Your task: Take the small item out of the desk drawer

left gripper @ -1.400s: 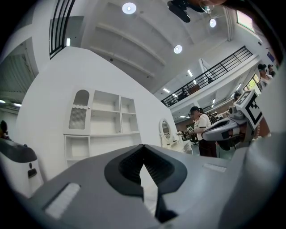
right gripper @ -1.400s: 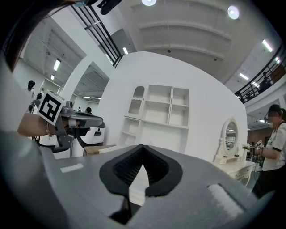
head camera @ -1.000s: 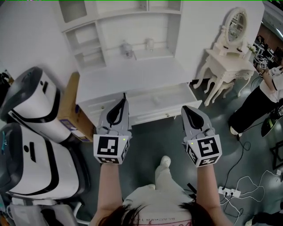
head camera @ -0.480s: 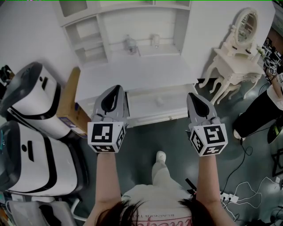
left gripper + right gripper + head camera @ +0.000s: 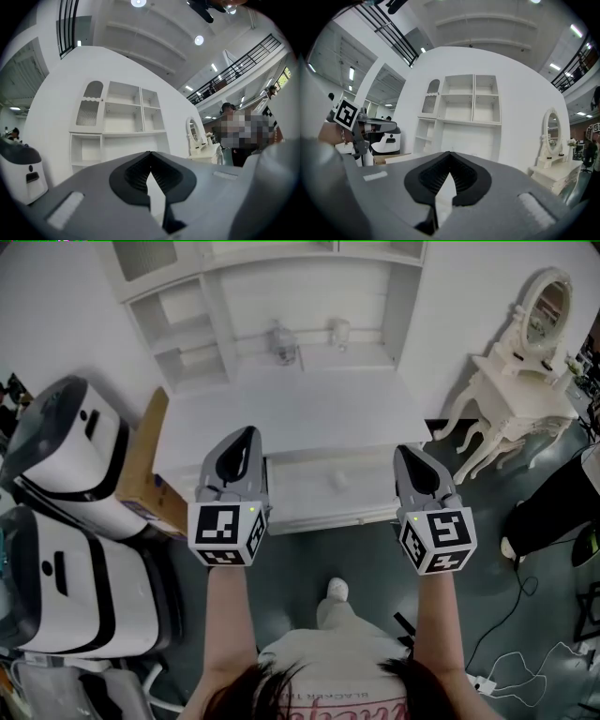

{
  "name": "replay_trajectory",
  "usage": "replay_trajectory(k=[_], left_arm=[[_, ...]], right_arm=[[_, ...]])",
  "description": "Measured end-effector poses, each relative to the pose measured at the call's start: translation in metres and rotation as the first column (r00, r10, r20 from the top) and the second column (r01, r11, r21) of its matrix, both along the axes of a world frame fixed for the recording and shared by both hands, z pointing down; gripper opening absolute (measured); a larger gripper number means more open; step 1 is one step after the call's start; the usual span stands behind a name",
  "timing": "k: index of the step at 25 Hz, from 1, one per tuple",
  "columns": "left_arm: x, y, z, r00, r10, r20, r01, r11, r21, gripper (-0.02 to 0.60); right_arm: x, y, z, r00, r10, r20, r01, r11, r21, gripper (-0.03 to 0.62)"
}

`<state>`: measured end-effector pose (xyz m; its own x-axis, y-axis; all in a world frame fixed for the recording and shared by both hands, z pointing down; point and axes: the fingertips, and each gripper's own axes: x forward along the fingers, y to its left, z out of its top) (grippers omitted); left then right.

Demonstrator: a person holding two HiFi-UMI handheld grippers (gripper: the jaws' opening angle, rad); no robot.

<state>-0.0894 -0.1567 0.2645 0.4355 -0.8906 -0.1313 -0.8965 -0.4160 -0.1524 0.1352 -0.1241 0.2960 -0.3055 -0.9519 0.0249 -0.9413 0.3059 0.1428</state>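
A white desk with an open-shelved hutch (image 5: 281, 409) stood on a dark grey floor (image 5: 300, 554). A white dressing table with an oval mirror (image 5: 520, 390) stood at 3 o'clock and white-and-black machines (image 5: 66, 465) at 9. The small pale item (image 5: 339, 479) lay in the open white drawer (image 5: 300, 495). The left gripper (image 5: 246, 431) and right gripper (image 5: 405, 450) were clenched on nothing, flanking it. A second earlier the desk had sat farther off. Only the right gripper view caught the left's marker cube (image 5: 347, 114) at 9 o'clock. Only the left gripper view showed a person (image 5: 236, 154) at 3.
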Motion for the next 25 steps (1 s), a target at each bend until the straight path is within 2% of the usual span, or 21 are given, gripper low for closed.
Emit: replay_trajectory(k=[4, 11, 12, 18, 23, 25], left_arm=[[0.012, -0.029, 0.010, 1.000, -0.018, -0.002, 0.018, 0.999, -0.030, 0.000], [0.029, -0.073, 0.018, 0.999, -0.046, 0.005, 0.047, 0.998, -0.051, 0.000], [0.030, -0.078, 0.019, 0.999, -0.052, 0.003, 0.052, 0.997, -0.053, 0.000], [0.034, -0.105, 0.022, 0.996, -0.092, -0.002, 0.091, 0.994, -0.066, 0.000], [0.037, -0.119, 0.027, 0.994, -0.107, 0.003, 0.107, 0.991, -0.080, 0.000], [0.038, -0.121, 0.030, 0.994, -0.109, 0.007, 0.109, 0.990, -0.087, 0.000]], right_arm=[[0.014, -0.033, 0.007, 1.000, -0.005, 0.013, 0.005, 1.000, -0.022, 0.003], [0.022, -0.086, 0.016, 0.997, -0.072, 0.015, 0.073, 0.996, -0.047, 0.011], [0.022, -0.092, 0.017, 0.996, -0.086, 0.012, 0.087, 0.995, -0.050, 0.051], [0.025, -0.124, 0.022, 0.991, -0.134, 0.005, 0.134, 0.988, -0.072, 0.134], [0.026, -0.142, 0.030, 0.988, -0.155, 0.009, 0.155, 0.983, -0.094, 0.178], [0.027, -0.147, 0.033, 0.987, -0.157, 0.019, 0.159, 0.982, -0.103, 0.224]])
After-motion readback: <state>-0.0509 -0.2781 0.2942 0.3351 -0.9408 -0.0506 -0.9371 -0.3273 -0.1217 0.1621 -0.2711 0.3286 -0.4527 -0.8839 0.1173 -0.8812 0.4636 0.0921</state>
